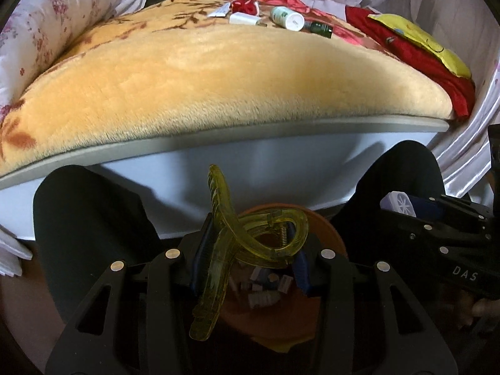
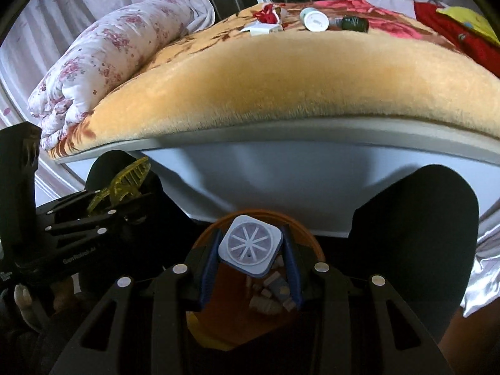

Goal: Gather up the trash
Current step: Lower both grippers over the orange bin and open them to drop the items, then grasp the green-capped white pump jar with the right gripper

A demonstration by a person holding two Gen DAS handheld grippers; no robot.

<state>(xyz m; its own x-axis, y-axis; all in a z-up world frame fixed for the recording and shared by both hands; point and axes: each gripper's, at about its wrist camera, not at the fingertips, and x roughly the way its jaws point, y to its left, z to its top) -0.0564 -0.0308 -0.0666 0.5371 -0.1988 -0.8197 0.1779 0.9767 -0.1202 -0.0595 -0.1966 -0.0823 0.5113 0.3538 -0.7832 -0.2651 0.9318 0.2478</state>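
My left gripper point(image 1: 250, 251) is shut on a yellow see-through hair claw clip point(image 1: 225, 243), which hangs above an orange bin point(image 1: 325, 228). Small bits of trash lie inside the bin. My right gripper point(image 2: 251, 251) is shut on a pale lavender square piece with a spoked wheel pattern point(image 2: 250, 247), held over the same orange bin point(image 2: 307, 234). Each gripper shows in the other's view: the left gripper point(image 2: 125, 193) with the clip point(image 2: 128, 178), and the square piece point(image 1: 397, 203) at the right. On the bed's far side lie a white bottle point(image 1: 287, 17), a dark green bottle point(image 1: 318, 28), a white charger point(image 1: 245, 18) and a red tangle point(image 1: 245, 4).
The bin stands on the floor between a person's knees in black trousers point(image 1: 87, 218), close to the bed's white side point(image 1: 250, 168). A plush yellow blanket point(image 1: 218, 78) covers the bed, with a rolled floral quilt point(image 1: 47, 31) at the left and red-and-yellow cloth point(image 1: 422, 47) at the right.
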